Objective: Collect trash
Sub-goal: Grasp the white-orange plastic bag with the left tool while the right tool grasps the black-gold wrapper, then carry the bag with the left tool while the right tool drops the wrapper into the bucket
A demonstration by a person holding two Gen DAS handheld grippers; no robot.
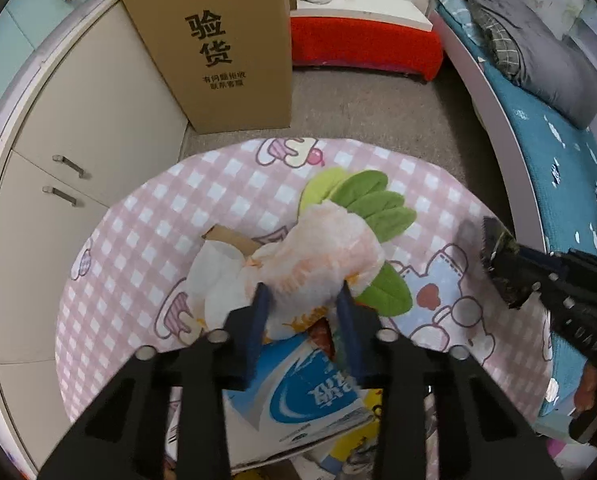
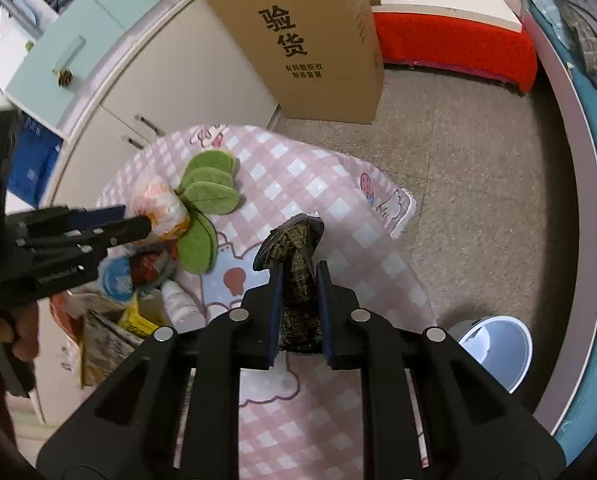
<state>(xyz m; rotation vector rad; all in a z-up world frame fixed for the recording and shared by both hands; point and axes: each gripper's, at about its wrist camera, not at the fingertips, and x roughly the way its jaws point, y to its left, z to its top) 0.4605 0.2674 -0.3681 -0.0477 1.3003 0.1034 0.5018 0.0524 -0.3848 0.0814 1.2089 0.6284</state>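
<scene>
My left gripper (image 1: 303, 295) is shut on a crumpled white and orange plastic bag (image 1: 318, 256), held above the pink checked table (image 1: 138, 240). The bag also shows in the right wrist view (image 2: 158, 210), with the left gripper (image 2: 134, 220) on it. My right gripper (image 2: 300, 272) is shut on a dark crumpled wrapper with gold print (image 2: 298, 260), held above the table's right part. That wrapper also shows at the right of the left wrist view (image 1: 498, 260). A blue and white carton (image 1: 306, 392) lies under the left gripper.
A green leaf-shaped mat (image 1: 370, 204) lies on the table. A white bin (image 2: 494, 344) stands on the floor at the right. A tall cardboard box (image 1: 218, 48), cream cabinets (image 1: 78, 140), a red bench (image 1: 362, 48) and a blue bed (image 1: 558, 152) surround the table.
</scene>
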